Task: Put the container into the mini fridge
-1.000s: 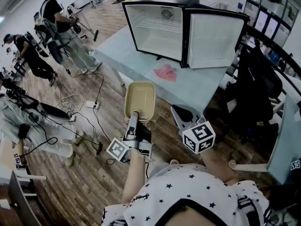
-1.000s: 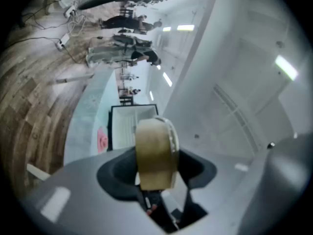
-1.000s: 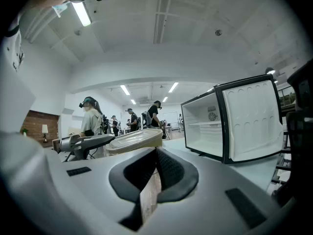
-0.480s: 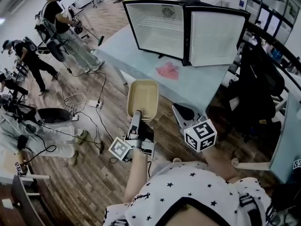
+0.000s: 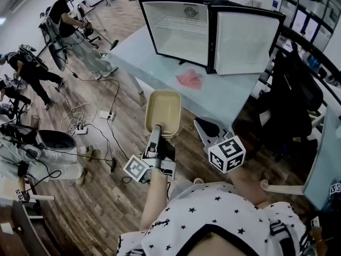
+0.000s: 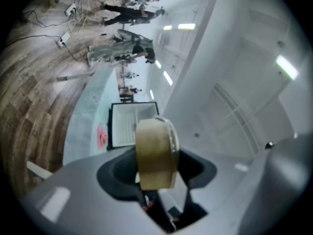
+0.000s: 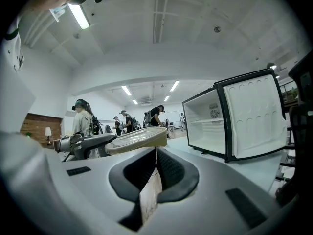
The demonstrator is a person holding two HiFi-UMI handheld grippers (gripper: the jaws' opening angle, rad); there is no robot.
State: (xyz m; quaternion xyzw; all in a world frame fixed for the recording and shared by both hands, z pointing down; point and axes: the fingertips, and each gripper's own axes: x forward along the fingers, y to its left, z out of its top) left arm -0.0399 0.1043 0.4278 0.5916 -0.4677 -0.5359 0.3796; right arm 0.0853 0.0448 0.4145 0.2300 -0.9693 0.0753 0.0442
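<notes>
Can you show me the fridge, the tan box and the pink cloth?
mini fridge [image 5: 178, 36], head view, on its white inside.
container [image 5: 162, 111], head view, on the middle of its tan top.
pink cloth [image 5: 190, 80], head view, on its middle.

You have a pink cloth [image 5: 189, 80] lying on the pale table [image 5: 130, 55]; to your left, people [image 5: 68, 16] stand near cables [image 5: 85, 119] on the wood floor [image 5: 101, 207].

The container [image 5: 163, 112] is coloured tan, the mini fridge [image 5: 184, 31] black with white lining, the cloth [image 5: 190, 80] pink, the table [image 5: 234, 97] pale blue; the shirt [image 5: 213, 217] is star-patterned.
</notes>
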